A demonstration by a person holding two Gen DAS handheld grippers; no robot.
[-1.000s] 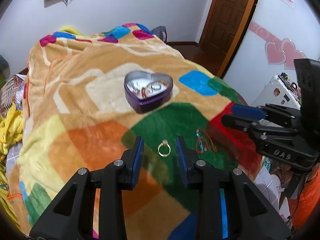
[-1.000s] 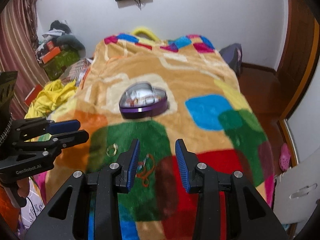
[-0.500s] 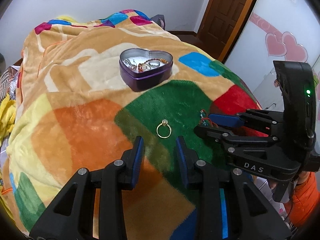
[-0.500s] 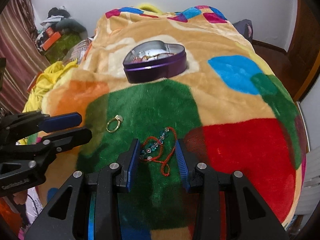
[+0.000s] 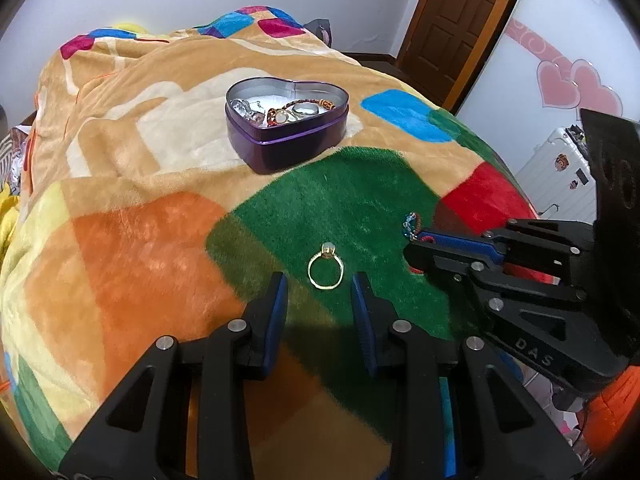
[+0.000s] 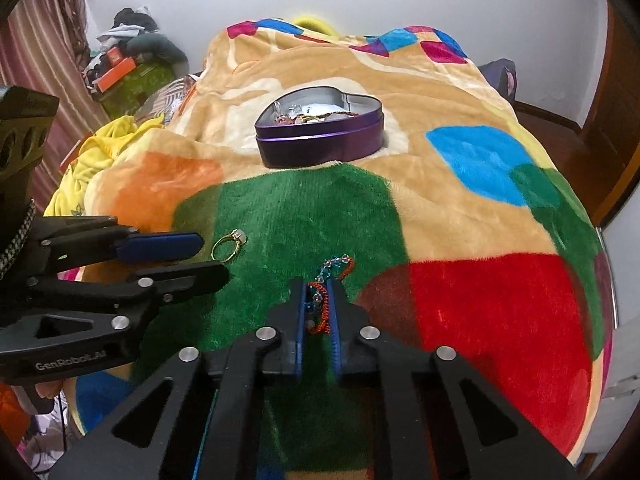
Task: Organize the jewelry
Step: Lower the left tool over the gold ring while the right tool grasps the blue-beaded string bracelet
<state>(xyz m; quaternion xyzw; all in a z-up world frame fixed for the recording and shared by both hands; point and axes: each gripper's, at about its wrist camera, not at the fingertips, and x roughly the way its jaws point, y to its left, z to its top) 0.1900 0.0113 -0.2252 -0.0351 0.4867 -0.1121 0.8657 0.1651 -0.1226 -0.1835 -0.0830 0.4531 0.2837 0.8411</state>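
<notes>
Beyond both claws, further up the patchwork blanket [image 5: 132,248], sits a purple heart-shaped tin [image 5: 286,136] with its lid off and a silver inside. It holds a small heap of jewelry: a beaded brown strand along the far wall, a pale stone ring, and some silvery pieces too small to sort out.

Just ahead of the left claw [image 5: 319,300], on the green patch, lies a thin gold ring [image 5: 325,268] with a pale oval stone, flat on the pile. It rests in line with the gap, a little past the blue-padded tips, untouched; that claw stands part open with nothing in it.

The right claw [image 6: 319,308] has just been closing, and its pads now pinch a bracelet [image 6: 325,280] of red-orange cord strung with clear and blue beads. One beaded loop pokes out beyond the tips onto the green patch, near where it meets the red one. From the left wrist view the claw's tips press on the bracelet to the right of the ring.

Readable writing: "DAS" on the right claw's body and "GenRobot.AI" on the left claw's.
</notes>
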